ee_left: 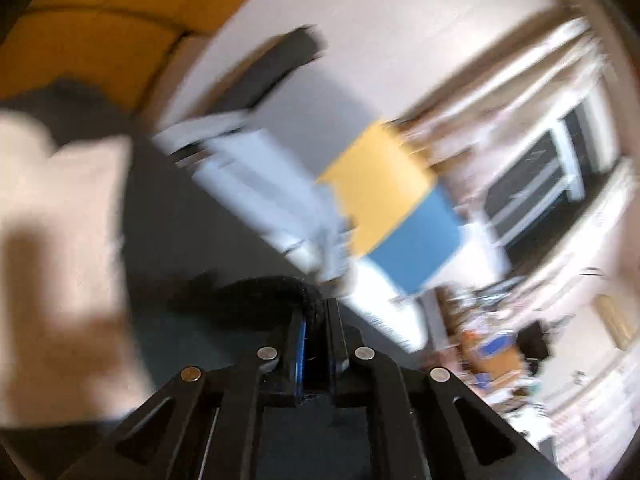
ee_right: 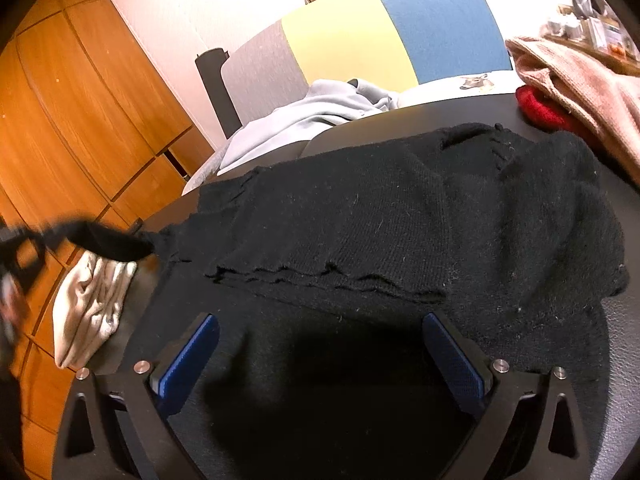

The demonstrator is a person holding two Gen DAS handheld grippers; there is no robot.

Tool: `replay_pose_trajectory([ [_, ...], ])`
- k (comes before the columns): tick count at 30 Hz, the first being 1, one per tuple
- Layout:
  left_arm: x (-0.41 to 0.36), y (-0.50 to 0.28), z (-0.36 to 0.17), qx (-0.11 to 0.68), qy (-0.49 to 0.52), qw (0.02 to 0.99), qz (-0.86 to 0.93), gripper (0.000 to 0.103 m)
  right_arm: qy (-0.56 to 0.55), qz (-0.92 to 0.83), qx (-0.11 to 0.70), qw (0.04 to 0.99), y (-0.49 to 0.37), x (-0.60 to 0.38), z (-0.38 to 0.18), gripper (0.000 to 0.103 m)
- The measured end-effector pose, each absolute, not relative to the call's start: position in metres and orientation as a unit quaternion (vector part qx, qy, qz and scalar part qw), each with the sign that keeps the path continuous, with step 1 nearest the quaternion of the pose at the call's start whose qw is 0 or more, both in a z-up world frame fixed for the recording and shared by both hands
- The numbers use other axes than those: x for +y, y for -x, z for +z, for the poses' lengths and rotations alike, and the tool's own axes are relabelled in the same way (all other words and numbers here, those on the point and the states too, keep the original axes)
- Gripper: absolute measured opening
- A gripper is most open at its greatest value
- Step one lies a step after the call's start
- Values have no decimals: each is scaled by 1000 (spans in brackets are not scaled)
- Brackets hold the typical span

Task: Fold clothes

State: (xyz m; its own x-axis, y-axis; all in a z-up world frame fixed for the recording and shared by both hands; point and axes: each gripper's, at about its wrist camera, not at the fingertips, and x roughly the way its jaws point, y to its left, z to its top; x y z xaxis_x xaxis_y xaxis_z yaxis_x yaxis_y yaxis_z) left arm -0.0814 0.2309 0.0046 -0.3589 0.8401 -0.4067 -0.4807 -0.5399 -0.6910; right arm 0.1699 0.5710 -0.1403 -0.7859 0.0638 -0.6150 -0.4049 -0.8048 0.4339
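A black knit sweater (ee_right: 380, 220) lies spread on the dark table (ee_right: 624, 360), partly folded over itself. My right gripper (ee_right: 320, 324) hovers open just above its near part, blue pads (ee_right: 192, 352) wide apart with nothing between them. A sleeve of the sweater (ee_right: 108, 240) is stretched out past the table's left edge, where my left gripper (ee_right: 20, 256) shows as a blur. In the blurred left wrist view, my left gripper (ee_left: 316, 320) is shut on a bunch of that black knit (ee_left: 256, 300).
A folded cream cloth (ee_right: 92, 304) sits at the table's left edge. A light blue garment (ee_right: 320, 108) lies behind the table, a pink knit (ee_right: 580, 80) and a red item (ee_right: 536, 108) at the far right. A wooden wardrobe (ee_right: 80, 100) stands on the left.
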Motion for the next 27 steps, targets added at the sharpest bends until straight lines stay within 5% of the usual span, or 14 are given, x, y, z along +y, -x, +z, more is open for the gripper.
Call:
replay_pose_trajectory([
  [7, 331, 51, 75, -194, 335, 575, 720, 7, 295, 901, 290, 127, -173, 572, -140, 103],
  [13, 429, -30, 34, -84, 419, 669, 608, 8, 284, 901, 306, 118, -177, 575, -140, 103],
  [14, 442, -45, 18, -63, 441, 676, 586, 15, 282, 901, 309, 116, -177, 576, -141, 103],
  [24, 342, -1, -103, -109, 520, 566, 631, 29, 359, 889, 258, 119, -174, 563, -128, 102],
  [27, 313, 10, -130, -100, 534, 533, 649, 30, 349, 902, 227, 114, -191, 553, -110, 92],
])
